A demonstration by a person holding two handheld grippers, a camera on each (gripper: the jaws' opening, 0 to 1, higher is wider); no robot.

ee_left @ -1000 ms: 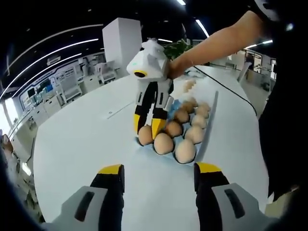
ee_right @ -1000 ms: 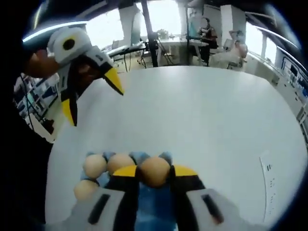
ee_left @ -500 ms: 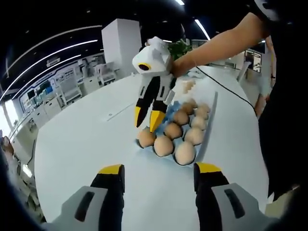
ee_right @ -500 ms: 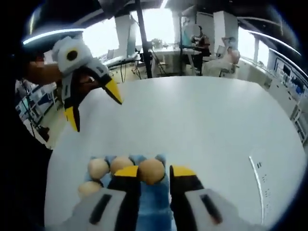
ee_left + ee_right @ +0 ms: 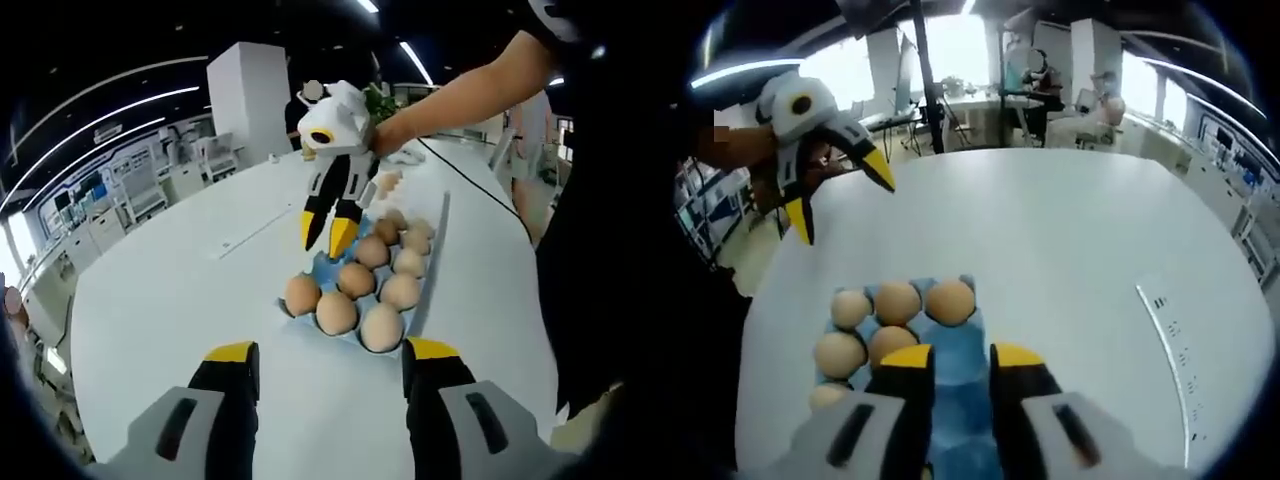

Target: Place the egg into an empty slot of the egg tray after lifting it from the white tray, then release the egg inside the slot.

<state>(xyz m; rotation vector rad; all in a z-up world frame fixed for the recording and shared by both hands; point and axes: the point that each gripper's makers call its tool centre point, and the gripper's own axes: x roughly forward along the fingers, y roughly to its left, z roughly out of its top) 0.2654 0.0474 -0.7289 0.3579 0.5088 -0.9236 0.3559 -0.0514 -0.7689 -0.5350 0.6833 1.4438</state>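
Note:
The blue egg tray [image 5: 328, 266] lies on the white table and holds several brown eggs. The near-left corner egg [image 5: 301, 294] sits in its slot; in the right gripper view this egg [image 5: 951, 301] rests free ahead of the jaw tips. My right gripper [image 5: 961, 356] is open and empty, hovering above the tray [image 5: 958, 338]. In the left gripper view the right gripper [image 5: 328, 235] hangs tips-down a little above the tray. My left gripper [image 5: 332, 350] is wide open over the table, short of the tray; the left gripper [image 5: 840, 195] also appears at upper left.
Pale eggs on a white tray [image 5: 388, 180] lie beyond the blue tray. A dark cable [image 5: 480, 190] runs along the table's right side. A thin printed strip [image 5: 1165, 330] lies on the table [image 5: 1070, 240]. A person's arm [image 5: 450, 95] holds the right gripper.
The right gripper has let go of the egg, leaving it in the corner slot, and has lifted up and back from the tray. The left gripper stayed put.

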